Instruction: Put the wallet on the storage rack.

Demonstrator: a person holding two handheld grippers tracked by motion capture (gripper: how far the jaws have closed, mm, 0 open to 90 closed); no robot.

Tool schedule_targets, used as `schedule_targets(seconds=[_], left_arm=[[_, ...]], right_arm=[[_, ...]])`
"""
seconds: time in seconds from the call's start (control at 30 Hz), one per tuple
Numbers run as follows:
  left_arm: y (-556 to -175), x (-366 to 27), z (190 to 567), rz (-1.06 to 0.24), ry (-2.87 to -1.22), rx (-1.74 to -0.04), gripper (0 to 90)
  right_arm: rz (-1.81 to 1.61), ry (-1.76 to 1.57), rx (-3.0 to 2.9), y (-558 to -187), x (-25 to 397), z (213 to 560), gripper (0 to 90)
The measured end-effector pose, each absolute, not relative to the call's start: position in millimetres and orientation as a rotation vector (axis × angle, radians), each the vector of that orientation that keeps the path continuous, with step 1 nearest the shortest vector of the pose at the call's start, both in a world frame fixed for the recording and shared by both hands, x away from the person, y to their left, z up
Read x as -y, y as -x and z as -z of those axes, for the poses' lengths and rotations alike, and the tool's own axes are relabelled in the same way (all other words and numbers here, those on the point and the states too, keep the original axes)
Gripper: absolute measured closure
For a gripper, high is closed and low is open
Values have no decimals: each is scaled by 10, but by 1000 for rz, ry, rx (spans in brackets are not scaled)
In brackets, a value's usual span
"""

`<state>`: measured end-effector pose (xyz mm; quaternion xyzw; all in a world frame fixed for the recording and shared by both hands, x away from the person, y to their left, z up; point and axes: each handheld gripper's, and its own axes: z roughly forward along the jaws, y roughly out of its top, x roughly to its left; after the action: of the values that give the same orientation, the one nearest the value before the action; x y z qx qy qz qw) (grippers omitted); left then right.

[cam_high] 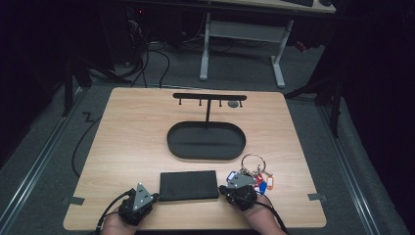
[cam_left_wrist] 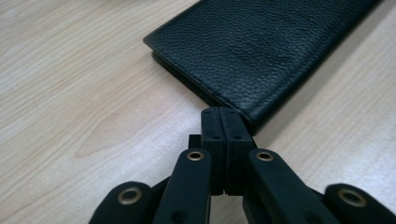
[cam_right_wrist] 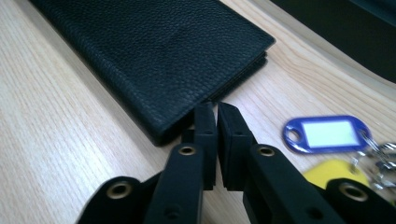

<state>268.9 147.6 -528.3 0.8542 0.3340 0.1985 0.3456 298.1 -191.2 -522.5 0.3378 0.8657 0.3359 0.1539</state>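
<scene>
Flanking the wallet's (cam_high: 189, 185) short edges, left tool (cam_high: 155, 197) and right tool (cam_high: 221, 188), both closed, empty.

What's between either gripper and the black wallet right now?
Nothing visible. The left gripper has its jaws shut, tips right at a corner of the black wallet. The right gripper, jaws nearly closed with nothing between them, sits at another corner. The key tags lie off to its side, not between.
</scene>
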Motion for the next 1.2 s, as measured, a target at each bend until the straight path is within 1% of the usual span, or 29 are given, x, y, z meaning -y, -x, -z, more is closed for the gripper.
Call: schedule_targets(seconds=[0.13,0.3,0.4,0.43,0.53,0.6,0.63,0.67,0.83,0.87,0.9,0.93,1.03,1.13,1.2], left_arm=[[-2621,-1486,5284,-507,-2217,-874,898],[-2450,-1468,5278,-531,-2238,-859,892],[-2364,-1452,5283,-537,-2255,-823,869],[-2348,-1444,5284,-531,-2253,-823,864],[-2319,-1383,5284,-525,-2255,-807,863],[-2322,-1313,5284,-522,-2259,-789,861],[-2343,-1227,5283,-521,-2269,-760,861],[-2343,-1227,5283,-521,-2269,-760,862],[-2433,-1073,5291,-511,-2273,-697,860],[-2450,-1080,5287,-502,-2274,-696,832],[-2454,-1094,5282,-497,-2275,-697,832],[-2448,-1127,5275,-492,-2277,-697,811],[-2433,-1283,5220,-520,-2253,-701,806],[-2488,-1439,5138,-540,-2174,-746,784],[-2531,-1488,5098,-552,-2133,-759,752]], right_arm=[[-961,-988,-2483,-3061,1880,5219,878],[-945,-960,-2469,-3191,1771,5182,872],[-944,-937,-2464,-3286,1713,5167,848],[-943,-929,-2463,-3319,1709,5167,825],[-968,-946,-2431,-3362,1743,5123,793],[-1007,-963,-2362,-3348,1864,5040,756],[-1018,-975,-2343,-3344,1919,5021,751],[-1018,-975,-2343,-3344,1919,5021,751],[-1046,-1079,-2239,-3335,2240,4972,735],[-1049,-1115,-2209,-3311,2358,4966,730],[-1049,-1115,-2209,-3311,2358,4966,730],[-1055,-1140,-2185,-3278,2458,4964,719],[-1056,-1176,-2159,-3233,2567,4965,711],[-1061,-1220,-2126,-3167,2715,4970,697],[-1062,-1230,-2103,-3135,2798,4968,678]])
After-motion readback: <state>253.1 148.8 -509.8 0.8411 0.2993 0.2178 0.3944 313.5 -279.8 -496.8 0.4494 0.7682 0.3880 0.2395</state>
